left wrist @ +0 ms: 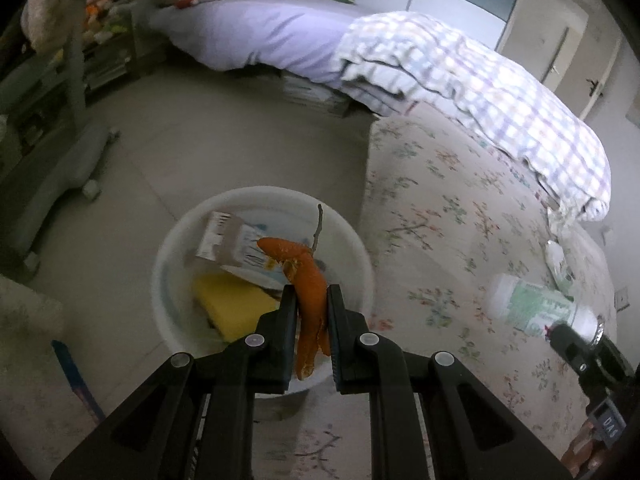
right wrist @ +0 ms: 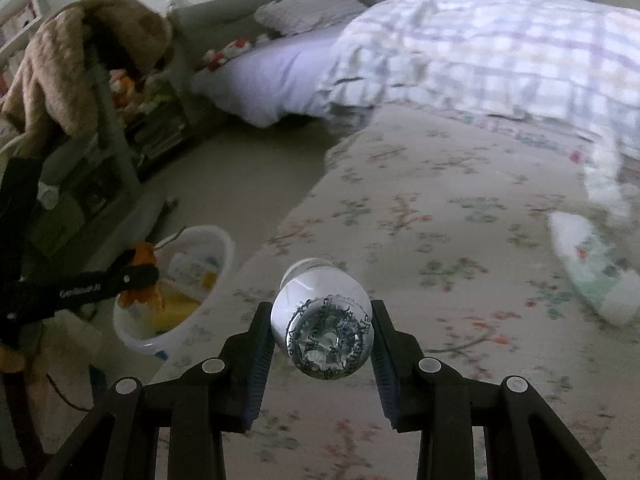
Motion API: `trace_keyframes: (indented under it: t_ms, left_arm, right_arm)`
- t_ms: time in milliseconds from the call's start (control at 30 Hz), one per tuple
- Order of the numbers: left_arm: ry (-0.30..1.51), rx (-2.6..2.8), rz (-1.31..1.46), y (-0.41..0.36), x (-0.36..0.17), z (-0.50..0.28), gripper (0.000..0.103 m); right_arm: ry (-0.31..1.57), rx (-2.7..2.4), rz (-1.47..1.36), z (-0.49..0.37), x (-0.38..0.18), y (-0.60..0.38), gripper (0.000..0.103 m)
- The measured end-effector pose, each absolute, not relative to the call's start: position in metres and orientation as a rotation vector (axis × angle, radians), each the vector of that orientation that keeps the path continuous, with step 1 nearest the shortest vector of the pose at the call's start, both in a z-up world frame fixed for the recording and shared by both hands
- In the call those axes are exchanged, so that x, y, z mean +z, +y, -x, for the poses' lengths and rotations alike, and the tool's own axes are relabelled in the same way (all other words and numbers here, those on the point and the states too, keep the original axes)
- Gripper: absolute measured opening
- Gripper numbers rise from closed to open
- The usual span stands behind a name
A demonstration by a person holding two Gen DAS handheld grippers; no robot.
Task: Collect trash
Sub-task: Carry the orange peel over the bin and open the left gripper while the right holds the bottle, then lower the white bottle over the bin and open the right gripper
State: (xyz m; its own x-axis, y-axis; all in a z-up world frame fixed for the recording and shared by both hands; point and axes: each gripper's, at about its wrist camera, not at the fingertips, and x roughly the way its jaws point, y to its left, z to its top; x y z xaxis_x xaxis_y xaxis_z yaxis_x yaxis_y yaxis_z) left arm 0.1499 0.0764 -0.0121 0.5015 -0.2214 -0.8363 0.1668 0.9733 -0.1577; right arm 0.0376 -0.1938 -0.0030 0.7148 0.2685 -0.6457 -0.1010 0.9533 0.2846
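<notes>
- Left gripper [left wrist: 311, 300]: closed on an orange peel [left wrist: 306, 280], limp and light, pinched mid-strip directly above the white bin [left wrist: 168, 256]; release needs only parting jaws.
- Right gripper [right wrist: 322, 320]: clamps a plastic bottle [right wrist: 320, 316] near its base, over the bed [right wrist: 440, 240] beside the bin; light, smooth, crushable, likely slippery.
- Bin's rim stands just beside the bed edge; floor on its far side lies open.

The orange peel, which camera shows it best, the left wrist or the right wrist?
The left wrist view: the orange peel hangs large and centred, clamped in the left gripper above the white bin. The right wrist view shows only a small piece at its left edge, partly behind that gripper.
</notes>
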Motion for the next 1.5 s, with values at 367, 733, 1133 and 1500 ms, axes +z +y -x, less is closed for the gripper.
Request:
trace_keyframes:
  t_ms: [367,733,1133,1500]
  left_arm:
    - [1.063,-0.045,0.114,0.118,-0.014,-0.162,0.077]
    - [1.073,0.05,0.087,0.153,-0.016,-0.157,0.086]
    - [1.048,0.085,0.087,0.172,-0.011,-0.152,0.087]
    - [1.053,0.077,0.118,0.173,-0.009,-0.148,0.087]
  right_arm:
    - [0.772,0.26,-0.229,-0.062,-0.009,-0.151,0.041]
    - [0.799,0.317,-0.187,-0.089,-0.012,-0.101,0.041]
    - [0.846,0.348,-0.18,-0.121,-0.028,-0.061,0.041]
    - [0.868,0.361,-0.176,-0.129,-0.026,-0.056,0.08]
